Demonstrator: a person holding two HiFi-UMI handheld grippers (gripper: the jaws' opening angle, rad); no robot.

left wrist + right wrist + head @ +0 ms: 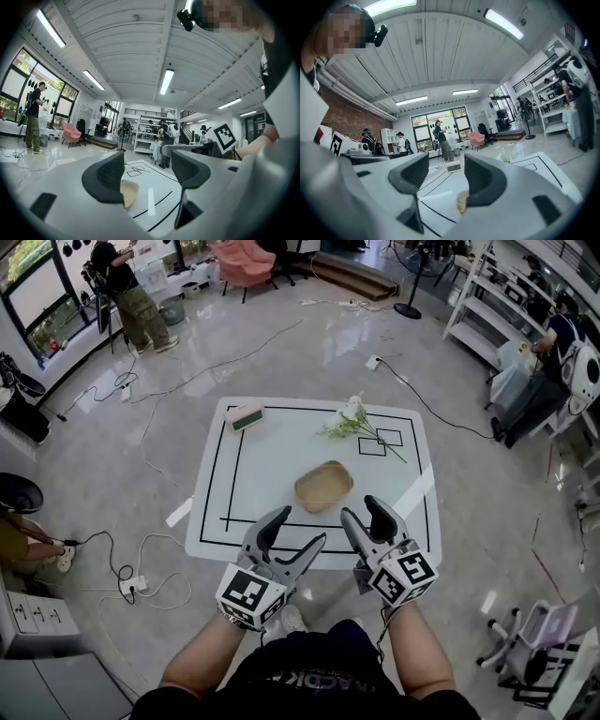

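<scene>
Both grippers are hovering at the lower middle of the head view, over the near edge of the white table (pixel 253 465). The left gripper (pixel 298 531) is holding its jaws wide apart with nothing between them. The right gripper (pixel 362 512) is likewise gaping wide and carrying nothing. The shallow tan tray (pixel 323 486) is lying at the centre of the frame, just beyond both grippers' fingertips and touching neither. In the left gripper view it is peeking out beside the left jaw, and in the right gripper view beside the right jaw. A flower sprig (pixel 356 423) is lying at the tabletop's upper right, and a small pink-topped box (pixel 246 416) is sitting at its upper left.
</scene>
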